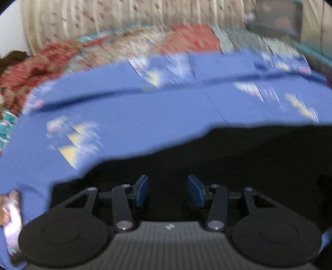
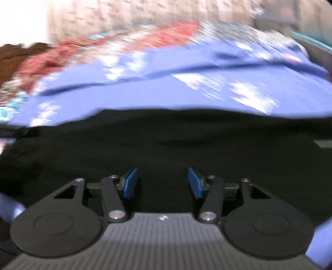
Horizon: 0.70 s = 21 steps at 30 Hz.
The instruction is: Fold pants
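Surroundings: a blue bedsheet with pale triangle prints point(image 1: 145, 108) spreads wide under everything, and behind it sits a red-and-cream patterned quilt point(image 1: 51, 60), bunched along the far side. A cream flowered curtain point(image 1: 124, 16) hangs at the back. Both views are smeared with blur, so fine detail is lost.
In the way: a long raised fold in the blue sheet point(image 1: 186, 85) runs across beyond the garment; a dark brown heap point(image 2: 14, 54) sits far left, too blurred to name.
Pants: the black fabric pants point(image 2: 166, 141) lie flat on the blue sheet, right in front of both tools and filling the lower half of each view.
Left gripper point(image 1: 168, 191): jaws set wide apart, blue pads point(image 1: 142, 191) showing, nothing between them, black cloth directly ahead.
Right gripper point(image 2: 162, 182): also spread wide, gripping nothing, above the dark cloth.
Edges: the pants' far edge point(image 1: 166, 145) cuts a wavy line against the blue, lower on the left, higher on the right.
Open room: bare blue sheet stretches beyond that edge up to the fold.
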{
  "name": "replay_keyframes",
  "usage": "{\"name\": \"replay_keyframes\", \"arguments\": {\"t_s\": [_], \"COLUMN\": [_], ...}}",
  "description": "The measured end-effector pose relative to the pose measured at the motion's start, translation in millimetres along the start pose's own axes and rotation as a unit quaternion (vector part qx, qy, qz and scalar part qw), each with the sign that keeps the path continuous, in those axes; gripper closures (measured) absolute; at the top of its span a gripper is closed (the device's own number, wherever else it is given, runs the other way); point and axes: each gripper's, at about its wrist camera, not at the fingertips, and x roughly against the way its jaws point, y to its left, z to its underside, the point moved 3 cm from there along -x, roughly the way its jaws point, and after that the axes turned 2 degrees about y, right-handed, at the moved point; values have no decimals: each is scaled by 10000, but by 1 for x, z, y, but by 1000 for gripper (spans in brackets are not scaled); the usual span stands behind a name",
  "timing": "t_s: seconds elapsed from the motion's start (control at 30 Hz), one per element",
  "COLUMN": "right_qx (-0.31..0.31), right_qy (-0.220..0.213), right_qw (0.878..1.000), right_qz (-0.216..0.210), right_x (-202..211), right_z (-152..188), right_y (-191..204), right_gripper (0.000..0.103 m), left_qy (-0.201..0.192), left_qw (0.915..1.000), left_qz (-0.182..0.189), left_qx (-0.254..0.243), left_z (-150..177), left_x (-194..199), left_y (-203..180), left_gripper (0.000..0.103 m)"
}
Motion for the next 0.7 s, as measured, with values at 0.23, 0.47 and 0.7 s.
{"name": "replay_keyframes", "arguments": {"t_s": [0.23, 0.47, 0.7], "right_qx": [-895, -1838, -2152], "right_qy": [-808, -1351, -816], "right_qw": [9885, 9440, 9669], "right_qz": [910, 2386, 1102], "right_x": [73, 103, 70], "right_z": [3, -40, -56], "right_y": [-115, -270, -315], "right_gripper": [64, 40, 81], "left_qy": [520, 483, 553], "left_qw": [9986, 9988, 9976], "left_qz": [-15, 45, 175], "left_qx": [-33, 62, -383], "left_z": [13, -7, -15], "left_x": [-28, -16, -16], "left_y": [-22, -47, -109], "left_gripper": [59, 57, 56]}}
